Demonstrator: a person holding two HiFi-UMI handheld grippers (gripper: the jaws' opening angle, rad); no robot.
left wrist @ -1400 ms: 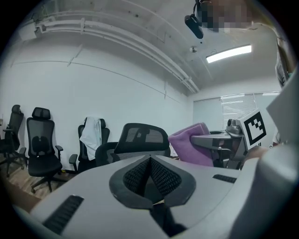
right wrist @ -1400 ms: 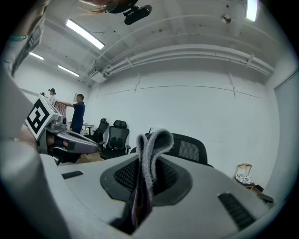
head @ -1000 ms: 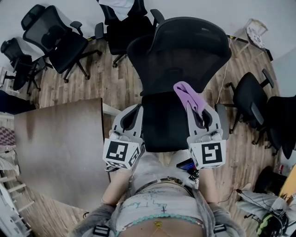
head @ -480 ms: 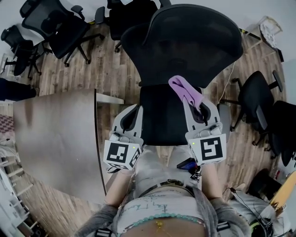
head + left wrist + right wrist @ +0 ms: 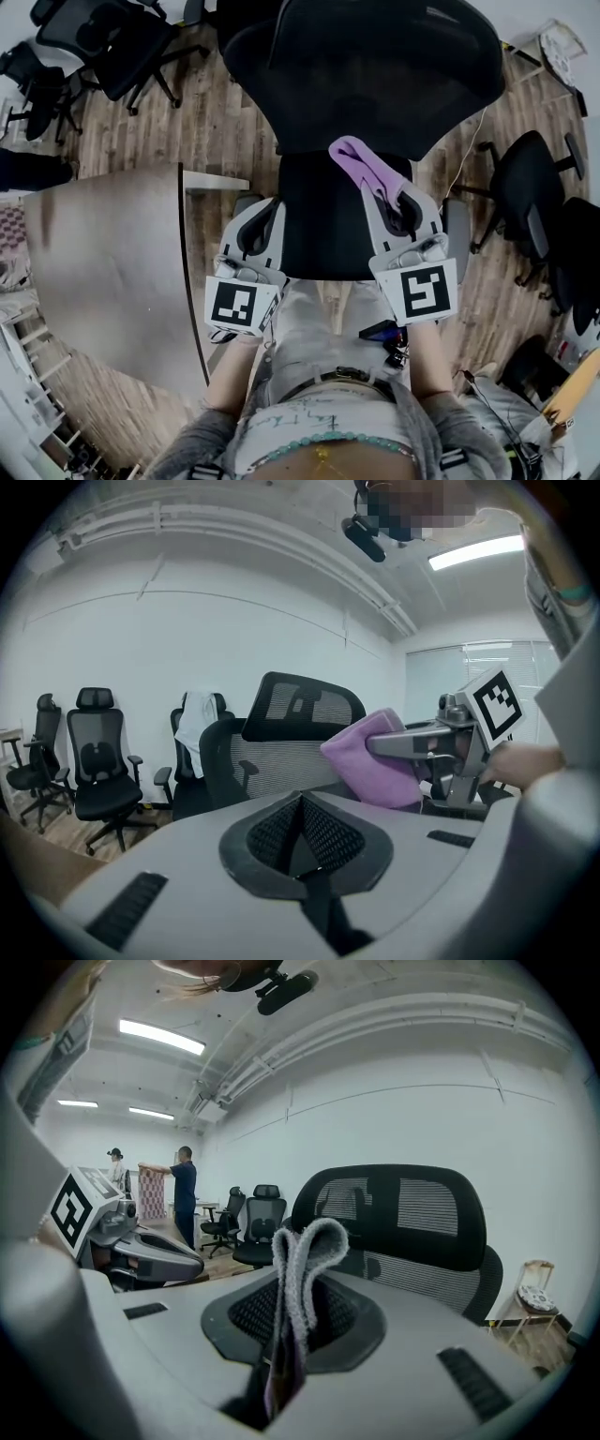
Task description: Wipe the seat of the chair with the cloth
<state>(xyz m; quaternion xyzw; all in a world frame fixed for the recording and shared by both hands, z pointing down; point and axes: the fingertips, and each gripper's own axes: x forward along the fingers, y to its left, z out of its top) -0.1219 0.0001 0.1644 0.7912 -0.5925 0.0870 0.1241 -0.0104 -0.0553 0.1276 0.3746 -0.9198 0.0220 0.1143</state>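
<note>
One cloth (image 5: 359,165), pinched in right gripper (image 5: 389,195), pointing toward upper left over right rear of seat (image 5: 319,234); left gripper (image 5: 264,208), pressed together and empty, at seat's left edge.

From here the chair (image 5: 356,84) loses the top of its backrest to the picture's upper edge, beyond both jaws, and I cannot see its base beneath the seat (image 5: 328,234). The seat's near corners are covered by the left hand-held gripper (image 5: 261,214) and the right hand-held gripper (image 5: 392,199). The cloth (image 5: 361,169) runs down between the right one's jaws, so its lower end is hidden from me. In the right gripper view, two people (image 5: 184,1194) far off to that gripper's left are too small to make out
</note>
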